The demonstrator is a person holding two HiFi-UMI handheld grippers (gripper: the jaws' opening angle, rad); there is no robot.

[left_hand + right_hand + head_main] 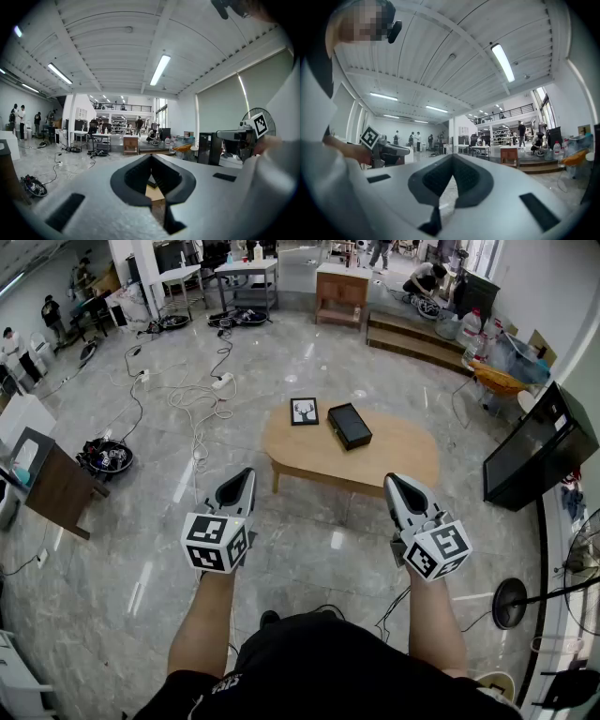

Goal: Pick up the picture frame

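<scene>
- Head view: the picture frame [304,412] lies flat at the far left end of an oval wooden table [398,454]. It has a dark border round a pale picture.
- Just beside it to the right lies a flat black box [349,425], turned at a slant and apart from the frame.
- The left gripper [245,474] and the right gripper [395,481] are held out side by side over the grey floor [112,559], on the near side of the table. Both are well apart from the frame and neither touches anything.
- White cables [192,399] trail over the floor left of the table, and a dark screen [534,451] stands at the right.
- Left gripper view: the jaws of the left gripper [151,157] are pressed together with nothing between them. A strip of the table's [155,195] wood shows through the notch below the tips. Whether the small dark shape above it is the frame or the box cannot be told.
- Right gripper view: the right gripper's [452,157] jaws are likewise closed and empty, with shiny floor [449,199] in the notch. The left gripper [398,150] shows at the left edge. The frame is not visible here.
</scene>
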